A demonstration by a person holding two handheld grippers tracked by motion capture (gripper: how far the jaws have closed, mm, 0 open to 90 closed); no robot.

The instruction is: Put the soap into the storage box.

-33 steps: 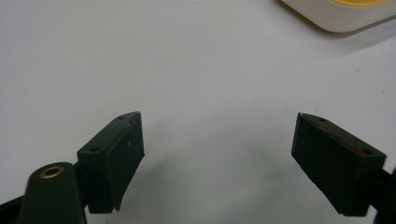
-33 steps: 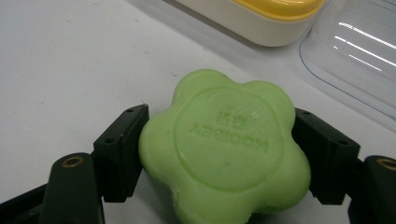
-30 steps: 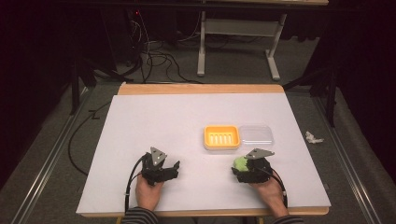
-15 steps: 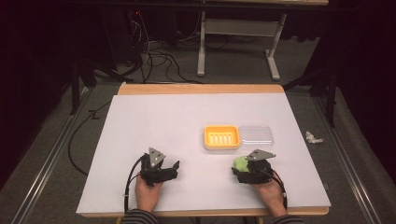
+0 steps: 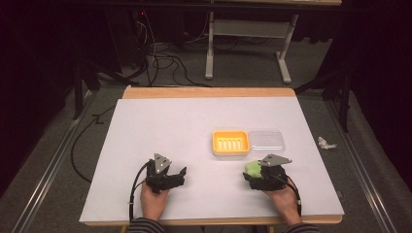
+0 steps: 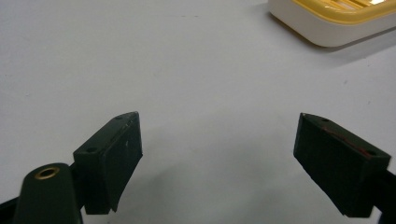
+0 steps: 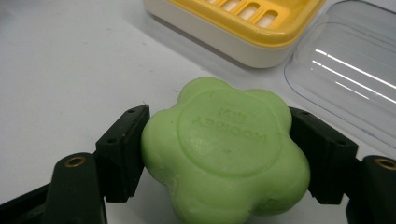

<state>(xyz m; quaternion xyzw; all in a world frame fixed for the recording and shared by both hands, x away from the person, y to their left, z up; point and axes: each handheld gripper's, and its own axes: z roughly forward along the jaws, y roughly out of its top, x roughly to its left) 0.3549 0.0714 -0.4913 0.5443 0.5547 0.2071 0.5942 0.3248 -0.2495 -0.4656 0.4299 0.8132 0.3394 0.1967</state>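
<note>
Green soap [image 7: 226, 149] clamped between right gripper [image 7: 219, 154] jaws, near soap dish [image 7: 243, 23].

Soap [image 7: 224, 154] before dish [image 7: 243, 28], lid [image 7: 345, 70] beside.

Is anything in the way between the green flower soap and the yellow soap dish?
No. The right tool grips the green soap, and just bare white table lies between it and the yellow dish. The clear lid sits beside the dish, off that path.
</note>
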